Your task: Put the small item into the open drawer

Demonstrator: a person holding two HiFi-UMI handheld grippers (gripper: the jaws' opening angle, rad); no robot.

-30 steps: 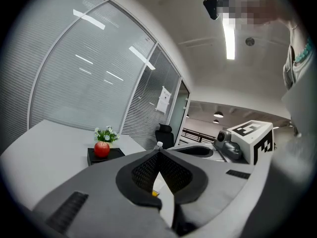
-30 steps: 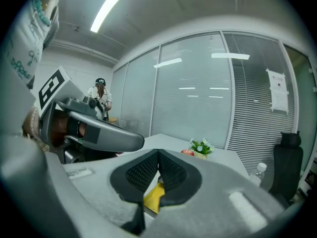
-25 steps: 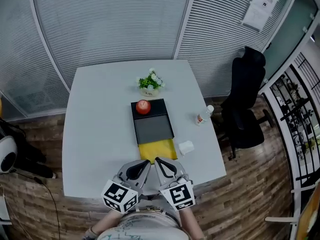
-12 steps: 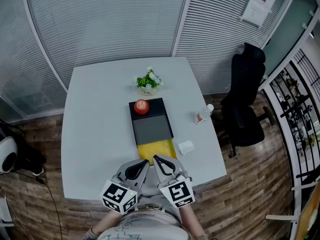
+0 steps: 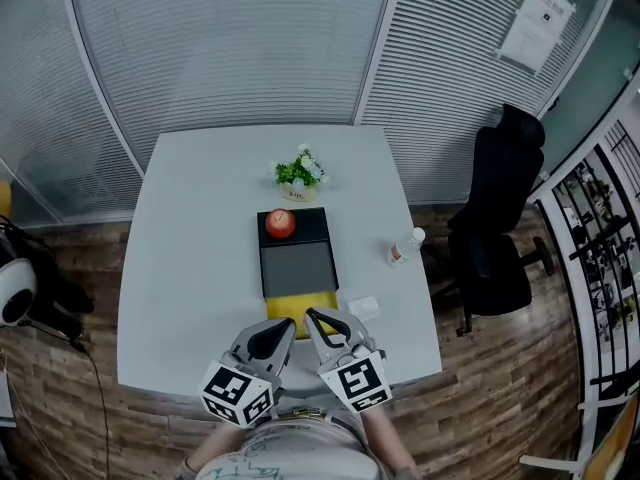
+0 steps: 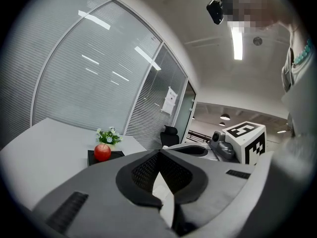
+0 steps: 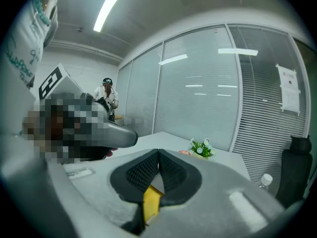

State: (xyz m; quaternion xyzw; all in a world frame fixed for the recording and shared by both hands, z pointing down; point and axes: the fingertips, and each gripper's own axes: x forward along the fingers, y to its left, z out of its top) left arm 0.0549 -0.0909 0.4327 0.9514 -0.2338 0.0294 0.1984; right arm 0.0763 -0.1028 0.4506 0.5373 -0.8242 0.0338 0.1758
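Because both the left gripper and right gripper are clenched empty, the small item at three o'clock of the drawer may get shoved away, not grasped.

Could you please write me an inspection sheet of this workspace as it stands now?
Surface: white table, mostly bare.
Job's things: black drawer unit, its yellow drawer open toward the person; small white item on the table right of the drawer.
Clutter: red apple on the unit; flower pot behind it; water bottle at the right.
Grippers: left gripper and right gripper shut, empty, by the table's near edge.
Cables: one cable on the floor, left.
Surroundings: black chair, right.
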